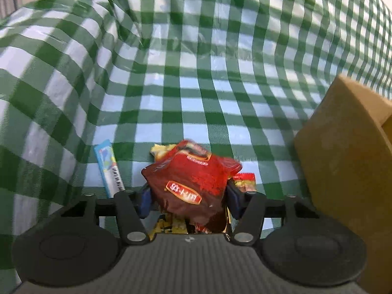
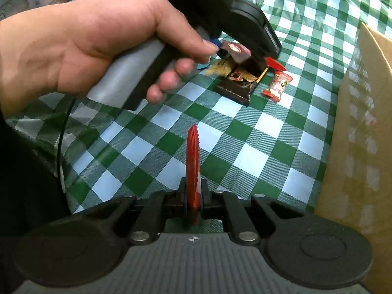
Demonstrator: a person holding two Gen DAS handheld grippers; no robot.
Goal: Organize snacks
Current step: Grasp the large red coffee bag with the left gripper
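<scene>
Right gripper (image 2: 194, 191) sits nearest in its own view, jaws clenched on a thin red wrapper (image 2: 193, 166) that stands on edge, serrated end pointing up and away from the camera. Green-and-white checked tablecloth (image 2: 245, 152) runs under it. Cardboard box (image 2: 355, 127) stands along the right edge, with a glossy strip of tape on its wall.

Further out, the person's left hand (image 2: 103, 44) wraps the grey handle of the other tool. Left gripper (image 2: 235, 52) points down over a small pile: a dark chocolate-type packet (image 2: 237, 85) flat on the cloth, a yellowish packet (image 2: 219, 67) touching its far-left side, and a small red-ended candy (image 2: 278, 85) just beside it on the right, apart from the box.

Left wrist view: a red snack pouch (image 1: 189, 185) fills the gap between the blue finger pads (image 1: 145, 199), and both pads sit against its sides, so this tool is grasping the pouch. Pouch is crumpled, logo upside down to the camera. Yellow and dark packets (image 1: 169, 224) show beneath it and the red-ended candy (image 1: 246, 181) peeks out right of it. Light blue stick-shaped packet (image 1: 109, 166) lies flat on the cloth just left of the fingers. Cloth beyond is bare, rumpled at far left. Box corner (image 1: 343, 147) rises at right.
</scene>
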